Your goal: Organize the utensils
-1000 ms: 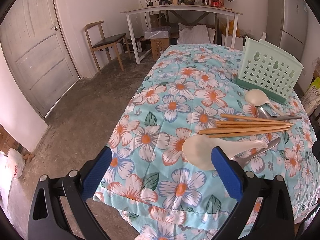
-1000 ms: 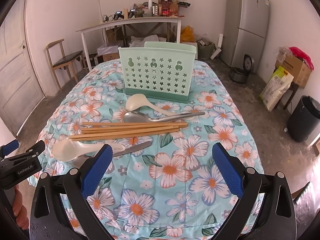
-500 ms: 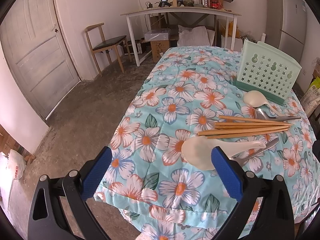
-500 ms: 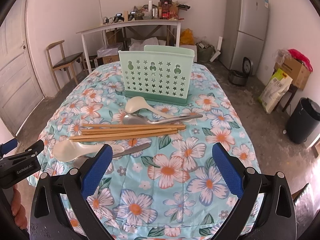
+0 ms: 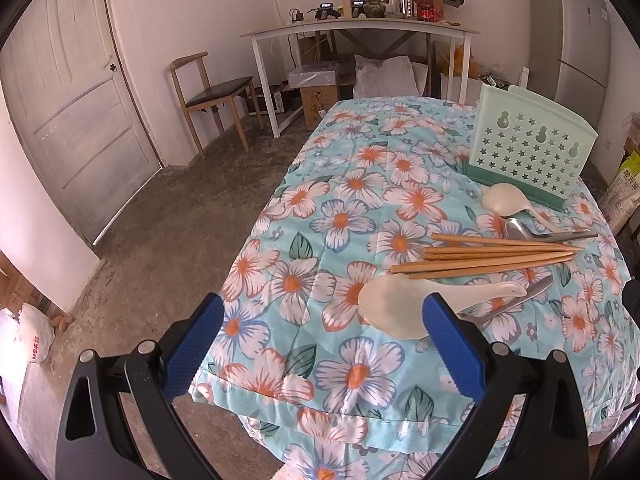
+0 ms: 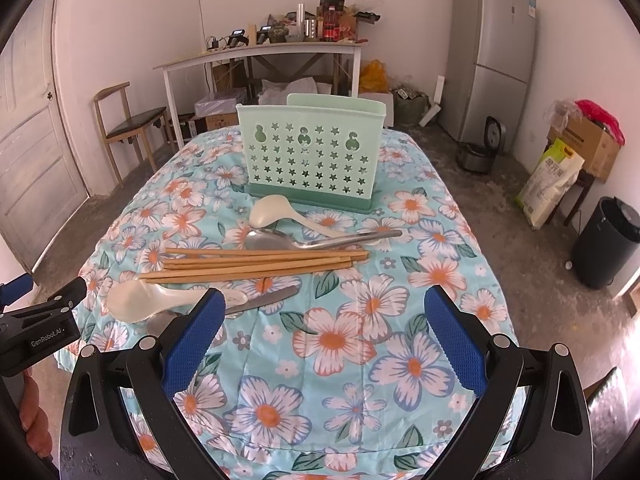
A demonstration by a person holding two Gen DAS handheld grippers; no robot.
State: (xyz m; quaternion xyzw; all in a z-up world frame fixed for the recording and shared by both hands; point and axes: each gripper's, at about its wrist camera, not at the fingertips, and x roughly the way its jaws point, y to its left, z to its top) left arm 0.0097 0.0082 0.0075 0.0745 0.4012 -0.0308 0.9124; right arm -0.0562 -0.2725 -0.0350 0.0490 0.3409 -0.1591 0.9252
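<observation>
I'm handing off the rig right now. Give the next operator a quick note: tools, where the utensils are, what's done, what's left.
Left tool: open, empty, at the table's near-left corner.
Right tool: open, empty, over the near cloth.
Rack: upright at the far end, nothing visible in it.
On the cloth, from the rack toward you: white spoon, metal spoon, chopsticks, knife, white scoop over another metal utensil.
Done: nothing. Left: everything into the rack.

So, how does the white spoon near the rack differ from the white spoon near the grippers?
The far spoon lies just before the rack; the near spoon lies on the other side of the chopsticks. The near spoon's handle rests over a metal utensil; the far spoon's handle runs toward a metal spoon. Both are white, bowls to the left.
</observation>
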